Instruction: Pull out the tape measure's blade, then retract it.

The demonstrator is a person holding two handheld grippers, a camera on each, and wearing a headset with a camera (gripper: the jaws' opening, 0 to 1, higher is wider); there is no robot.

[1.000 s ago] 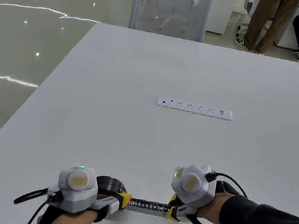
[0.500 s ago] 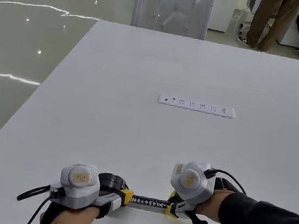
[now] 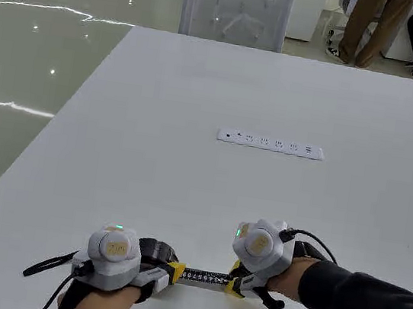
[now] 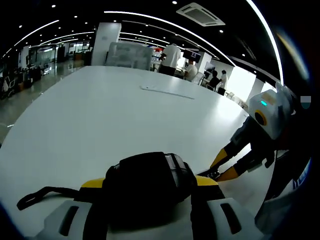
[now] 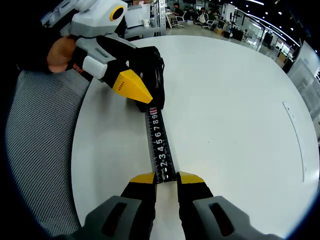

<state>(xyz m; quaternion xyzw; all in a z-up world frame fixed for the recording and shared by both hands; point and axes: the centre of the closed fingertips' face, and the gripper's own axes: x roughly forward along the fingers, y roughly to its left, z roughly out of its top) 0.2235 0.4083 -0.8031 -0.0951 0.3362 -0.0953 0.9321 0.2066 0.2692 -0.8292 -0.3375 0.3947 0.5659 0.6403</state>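
Extending partly, the blade [image 5: 159,142] is pinched at its tip by the right hand-held gripper [image 5: 165,177]; the tape measure [image 5: 151,65] is clamped in the left hand-held gripper [image 4: 150,184].

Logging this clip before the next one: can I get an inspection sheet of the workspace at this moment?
Surface: white table, no spills or marks seen.
Job's things: black tape measure case; a short length of blade drawn out, spanning between the grippers.
Clutter: white power strip mid-table, apart from the work.
Grippers: left gripper shut on the case; right gripper shut on the blade's end.
Cables: black cable at the right gripper; black cord or strap by the left, cannot tell which.
Surroundings: glossy floor, chair at the far edge, people beyond.
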